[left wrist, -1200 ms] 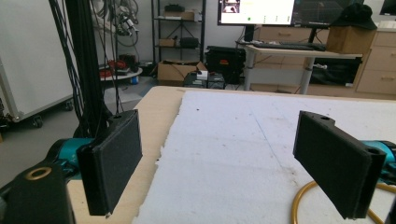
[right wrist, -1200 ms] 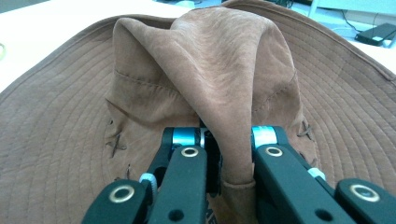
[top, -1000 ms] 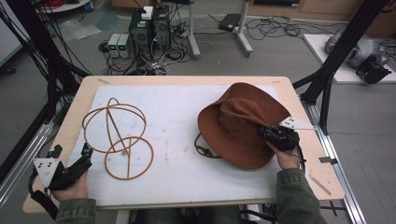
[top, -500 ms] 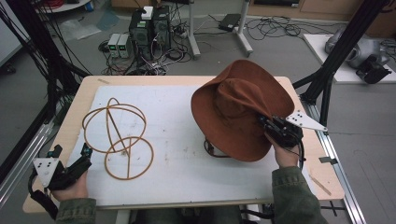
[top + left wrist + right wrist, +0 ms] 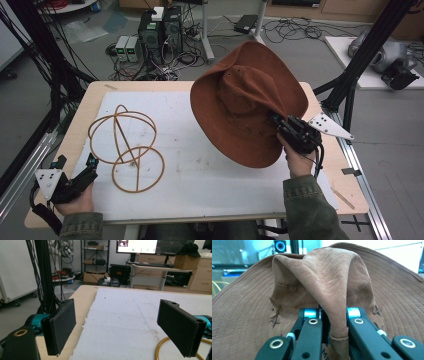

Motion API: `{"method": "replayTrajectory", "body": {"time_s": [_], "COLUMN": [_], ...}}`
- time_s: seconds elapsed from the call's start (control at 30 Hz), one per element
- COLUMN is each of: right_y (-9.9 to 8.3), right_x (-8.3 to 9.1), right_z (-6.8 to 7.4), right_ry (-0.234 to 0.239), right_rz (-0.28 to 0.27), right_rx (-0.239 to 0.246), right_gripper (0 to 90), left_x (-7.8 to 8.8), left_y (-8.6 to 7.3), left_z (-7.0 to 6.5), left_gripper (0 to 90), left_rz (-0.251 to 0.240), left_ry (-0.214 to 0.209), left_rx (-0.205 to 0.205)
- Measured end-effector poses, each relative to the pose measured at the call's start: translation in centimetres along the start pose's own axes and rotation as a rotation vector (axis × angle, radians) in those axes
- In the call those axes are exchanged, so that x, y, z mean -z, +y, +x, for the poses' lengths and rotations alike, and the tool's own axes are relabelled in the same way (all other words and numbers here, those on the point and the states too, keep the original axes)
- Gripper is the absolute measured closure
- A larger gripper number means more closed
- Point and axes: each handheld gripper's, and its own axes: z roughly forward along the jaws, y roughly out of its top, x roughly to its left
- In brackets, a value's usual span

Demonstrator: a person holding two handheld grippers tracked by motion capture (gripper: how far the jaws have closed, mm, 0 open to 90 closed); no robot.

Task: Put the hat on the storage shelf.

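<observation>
In the high view we see the brown suede hat (image 5: 245,100) held up off the table (image 5: 90,102), tilted with its crown facing the camera, in the right centre of the frame above the white foam sheet (image 5: 200,170). The right gripper (image 5: 287,131) holds it at the lower right edge of the brim, with the right hand (image 5: 299,159) just below. In the right gripper view we see the hat (image 5: 317,277) filling the frame, and the right gripper (image 5: 334,325) has its jaws pinching a fold of the brim between them, the fabric bunched upward from the grip. At the lower left of the high view, the left gripper (image 5: 85,170) rests at the near edge of the table, held by the left hand (image 5: 75,200), well apart from the hat. In the left gripper view, the left gripper (image 5: 117,327) has its jaws spread wide with nothing between them but the foam sheet (image 5: 125,315). A wooden hoop frame (image 5: 125,147), made of thin crossed rings, lies on the sheet at centre left of the high view, near the left gripper; a curved part of it (image 5: 162,350) shows at the lower right of the left gripper view, beside the right-hand jaw.
</observation>
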Motion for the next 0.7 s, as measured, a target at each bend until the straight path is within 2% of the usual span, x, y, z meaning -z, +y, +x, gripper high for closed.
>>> {"method": "replayTrajectory", "body": {"time_s": [0.4,0.57,0.67,0.7], "right_y": [1.7,2.6,2.9,3.1], "right_x": [-2.8,-4.6,-5.3,-6.0], "right_z": [2.1,3.8,4.4,5.0], "right_ry": [0.095,0.151,0.168,0.189], "right_rz": [-0.029,-0.045,-0.049,-0.050], "right_rx": [-0.013,-0.020,-0.026,-0.029], "right_gripper": [87.5,87.5,87.5,87.5], "left_x": [0.0,-0.1,-0.1,-0.1], "left_y": [0.0,0.0,0.0,0.0], "left_z": [0.0,0.1,0.1,0.1], "left_gripper": [15.7,15.7,15.7,15.7], "left_rz": [0.001,-0.001,0.000,0.000], "left_ry": [-0.003,-0.003,-0.005,-0.006], "left_rx": [0.004,0.008,0.009,0.010]}}
